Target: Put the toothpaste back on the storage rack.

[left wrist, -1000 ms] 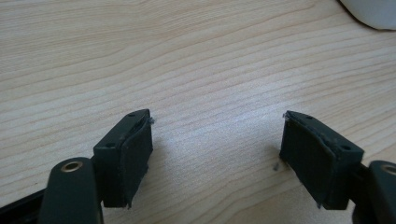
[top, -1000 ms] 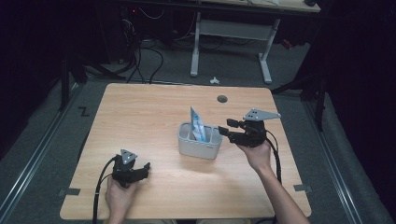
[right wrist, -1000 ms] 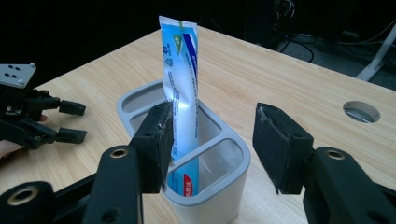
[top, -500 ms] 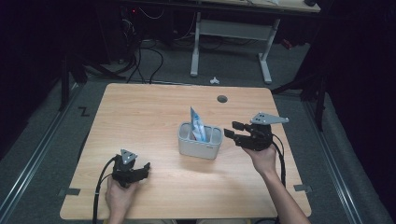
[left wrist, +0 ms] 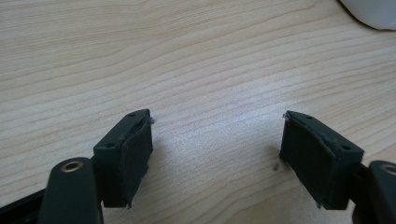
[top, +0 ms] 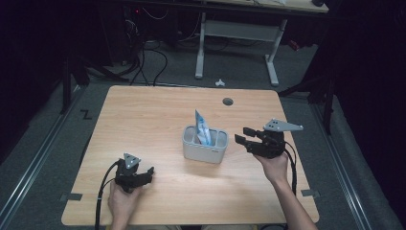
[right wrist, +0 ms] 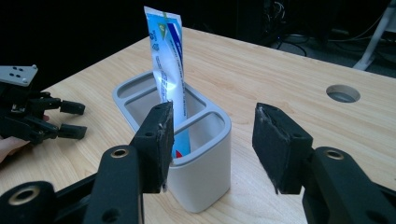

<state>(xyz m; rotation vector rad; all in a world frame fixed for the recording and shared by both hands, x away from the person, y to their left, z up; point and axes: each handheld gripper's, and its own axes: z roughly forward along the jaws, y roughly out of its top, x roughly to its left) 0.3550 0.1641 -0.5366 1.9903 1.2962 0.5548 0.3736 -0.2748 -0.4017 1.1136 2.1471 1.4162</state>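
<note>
A grey compartmented holder (top: 205, 149) (right wrist: 205, 158) stands at the middle of the wooden table. A blue and white packet (top: 201, 127) (right wrist: 166, 65) stands upright in one of its compartments and sticks out above the rim. My right gripper (top: 243, 135) (right wrist: 215, 140) hovers just right of the holder, pointing at it. Its jaws are open and nothing is between them. My left gripper (top: 149, 172) (left wrist: 217, 154) rests low at the front left, open over bare wood, well apart from the holder (left wrist: 373, 11). The left gripper (right wrist: 65, 119) also shows far off in the right gripper view.
A round cable hole (top: 228, 101) (right wrist: 343, 93) sits in the table (top: 143, 115) near its far edge. Behind the table are a white desk frame (top: 234, 33) and cables on a dark floor. Bare wood surrounds the holder on all sides.
My right gripper has drawn back to the right, a little away from the holder, jaws still open. The left gripper and the packet have stayed put.
</note>
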